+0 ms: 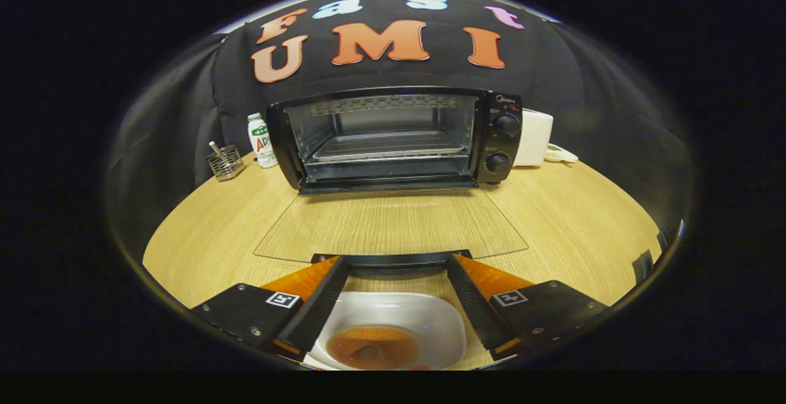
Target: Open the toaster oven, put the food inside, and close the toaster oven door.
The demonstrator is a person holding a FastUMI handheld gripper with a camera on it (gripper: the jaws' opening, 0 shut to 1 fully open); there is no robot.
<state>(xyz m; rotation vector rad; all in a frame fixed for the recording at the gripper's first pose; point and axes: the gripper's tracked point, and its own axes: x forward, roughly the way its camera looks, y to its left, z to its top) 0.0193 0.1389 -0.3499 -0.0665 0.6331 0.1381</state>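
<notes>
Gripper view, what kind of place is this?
Likely a staged kitchen counter in a booth: an open toaster oven on a wooden table, a utensil holder, and a plate of food between the open gripper fingers.

So the black toaster oven (393,140) sits at the centre-top of the frame on the light wooden table (583,220), and its glass door (390,226) is dropped flat open, reaching toward the camera. Inside there's a metal tray (388,145) on the rack. The gripper (393,264) has its fingers spread wide apart at the bottom, tips right at the door's dark handle edge, gripping nothing. Low between the fingers is a white square-ish dish (424,321) with a brown doughnut-looking pastry (373,347). Upper left: a small white bottle with green label (262,140) and a wire mesh holder (225,162). A white box-shaped appliance (534,137) sits right of the oven.
</notes>
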